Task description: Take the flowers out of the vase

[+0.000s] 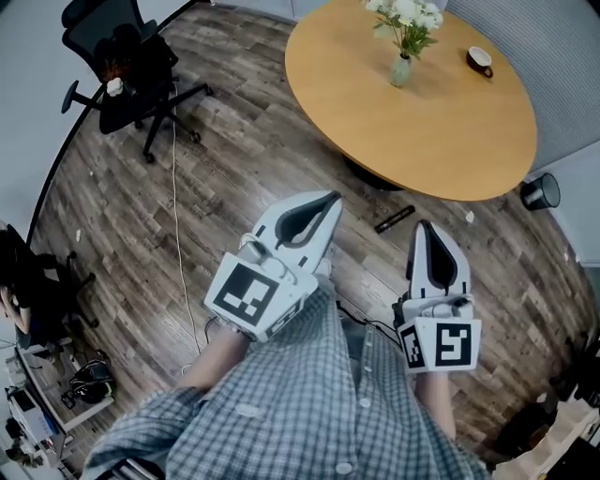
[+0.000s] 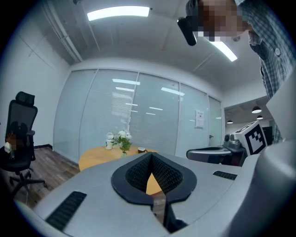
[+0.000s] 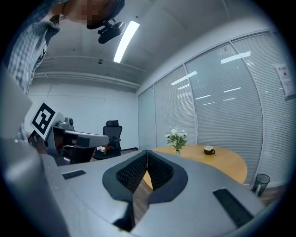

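Note:
White flowers (image 1: 405,16) stand in a small pale green vase (image 1: 401,70) on a round wooden table (image 1: 450,122) at the top of the head view. The same flowers (image 2: 123,140) show small in the left gripper view, and the flowers (image 3: 176,136) also appear in the right gripper view. My left gripper (image 1: 330,200) and right gripper (image 1: 425,228) are both shut and empty. They are held over the wood floor, well short of the table, pointing toward it.
A brown cup (image 1: 480,60) sits on the table's far right. A black office chair (image 1: 127,70) stands at the left, a black bin (image 1: 542,192) by the table's right edge, and a dark bar-shaped object (image 1: 395,219) lies on the floor ahead. A white cable (image 1: 176,216) runs across the floor.

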Motion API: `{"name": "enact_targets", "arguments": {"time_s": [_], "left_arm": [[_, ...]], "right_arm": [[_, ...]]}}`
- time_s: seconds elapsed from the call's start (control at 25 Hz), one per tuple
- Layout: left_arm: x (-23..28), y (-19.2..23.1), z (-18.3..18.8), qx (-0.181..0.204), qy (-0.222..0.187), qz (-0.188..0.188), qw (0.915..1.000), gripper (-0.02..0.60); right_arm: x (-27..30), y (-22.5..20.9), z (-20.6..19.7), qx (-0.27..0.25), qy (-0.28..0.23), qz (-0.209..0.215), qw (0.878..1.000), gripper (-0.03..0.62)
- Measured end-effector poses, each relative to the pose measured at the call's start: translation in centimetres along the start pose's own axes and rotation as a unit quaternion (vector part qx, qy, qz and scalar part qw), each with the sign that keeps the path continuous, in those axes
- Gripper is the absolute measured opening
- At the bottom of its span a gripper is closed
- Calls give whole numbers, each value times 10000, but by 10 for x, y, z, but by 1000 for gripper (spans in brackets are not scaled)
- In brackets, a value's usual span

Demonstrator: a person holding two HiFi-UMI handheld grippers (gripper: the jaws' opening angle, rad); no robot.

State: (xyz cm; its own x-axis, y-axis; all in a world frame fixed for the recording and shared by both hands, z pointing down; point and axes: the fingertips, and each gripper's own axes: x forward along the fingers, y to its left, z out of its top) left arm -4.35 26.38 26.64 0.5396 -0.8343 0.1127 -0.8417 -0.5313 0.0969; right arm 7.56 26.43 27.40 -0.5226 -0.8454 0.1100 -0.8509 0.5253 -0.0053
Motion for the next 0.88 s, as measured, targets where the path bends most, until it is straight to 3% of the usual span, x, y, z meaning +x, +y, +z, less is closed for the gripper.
{"name": "enact_targets", "arguments": {"time_s": [0.4, 0.88], "left_arm": [[42, 54, 12, 54, -125, -313, 9994, 8], [73, 72, 12, 2, -148, -649, 9978, 8]], "right_arm": [[57, -13, 6, 13, 37, -339, 9994, 11], [82, -29, -1, 17, 219, -679, 9974, 11]]}}
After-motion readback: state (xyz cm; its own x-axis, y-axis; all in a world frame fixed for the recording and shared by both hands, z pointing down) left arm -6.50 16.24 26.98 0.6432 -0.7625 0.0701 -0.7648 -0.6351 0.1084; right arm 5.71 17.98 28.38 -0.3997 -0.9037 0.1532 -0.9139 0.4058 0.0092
